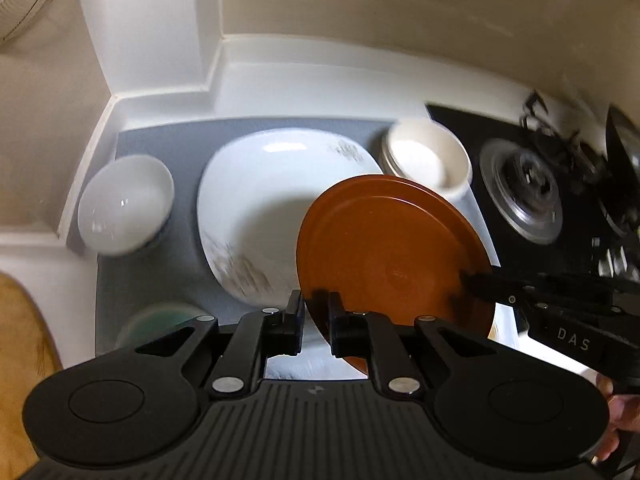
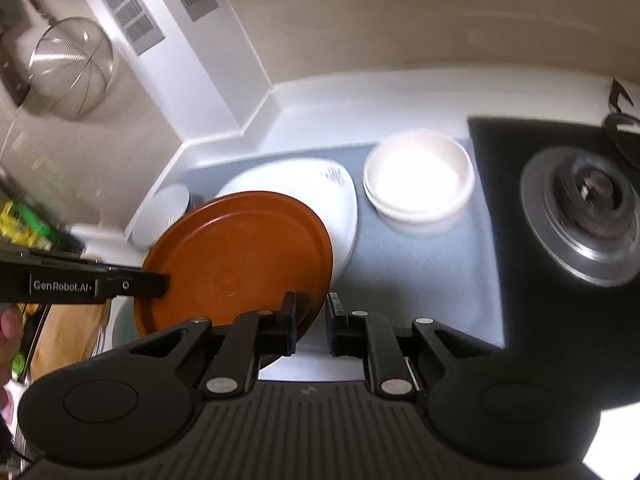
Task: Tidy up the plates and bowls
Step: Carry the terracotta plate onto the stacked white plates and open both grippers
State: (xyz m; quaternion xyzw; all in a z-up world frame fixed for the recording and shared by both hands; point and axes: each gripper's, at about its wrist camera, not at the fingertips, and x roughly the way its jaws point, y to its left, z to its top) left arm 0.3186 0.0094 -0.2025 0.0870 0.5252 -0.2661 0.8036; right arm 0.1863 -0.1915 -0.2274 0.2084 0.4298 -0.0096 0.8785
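Note:
A brown round plate (image 1: 384, 256) is held tilted above the grey mat (image 1: 180, 248), over a white square plate (image 1: 260, 208). My left gripper (image 1: 315, 320) is shut on the brown plate's near rim. My right gripper (image 2: 310, 320) is shut on its other rim; it also shows in the left wrist view (image 1: 472, 280). The brown plate also shows in the right wrist view (image 2: 240, 260), with the left gripper (image 2: 160, 282) on its left edge. A white bowl (image 1: 124, 208) stands left of the white plate. Stacked white bowls (image 1: 428, 160) stand to its right.
A black gas hob with a burner (image 1: 524, 188) lies right of the mat. A greenish dish (image 1: 160, 324) sits at the mat's near left. A wire strainer (image 2: 72, 68) hangs on the left wall. White walls (image 1: 152, 28) close the back corner.

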